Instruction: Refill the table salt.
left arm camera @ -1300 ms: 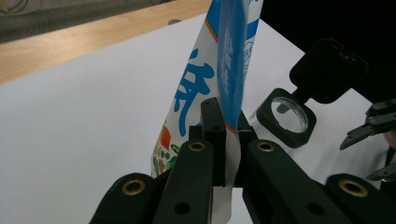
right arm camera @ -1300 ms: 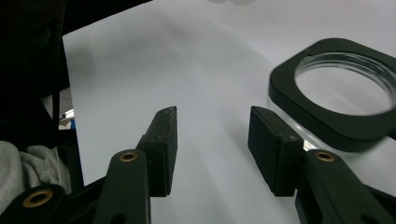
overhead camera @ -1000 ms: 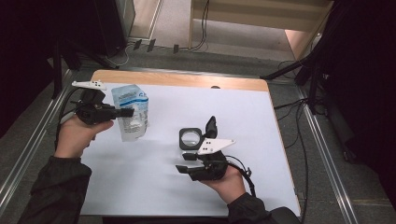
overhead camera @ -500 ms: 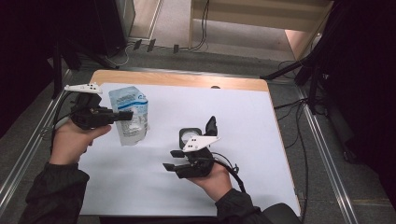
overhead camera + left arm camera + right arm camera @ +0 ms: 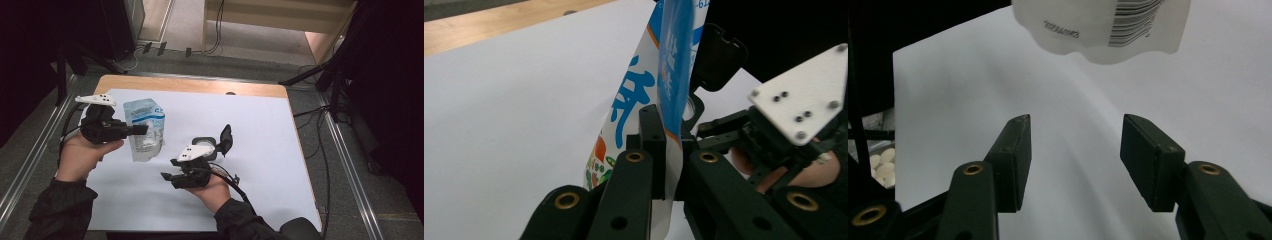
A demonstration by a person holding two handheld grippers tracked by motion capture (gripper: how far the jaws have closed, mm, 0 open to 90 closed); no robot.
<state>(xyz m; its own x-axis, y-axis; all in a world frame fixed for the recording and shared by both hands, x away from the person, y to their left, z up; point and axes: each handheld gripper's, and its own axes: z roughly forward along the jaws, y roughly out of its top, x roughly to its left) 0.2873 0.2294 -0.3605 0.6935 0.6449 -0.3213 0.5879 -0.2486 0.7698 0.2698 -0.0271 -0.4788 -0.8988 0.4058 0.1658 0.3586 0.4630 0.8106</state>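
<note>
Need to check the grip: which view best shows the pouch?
The left gripper view: the left tongs pinch the pouch edge up close. The high view shows it whole but small; the right gripper view shows its barcoded bottom.

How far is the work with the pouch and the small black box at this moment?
Done: the left gripper is shut on the pouch and holds it upright on the white sheet; the black box stands with its lid up. In hand: the right gripper, jaws just opening with nothing between them, points toward the pouch's lower edge. Left: probably opening or emptying the pouch.
</note>
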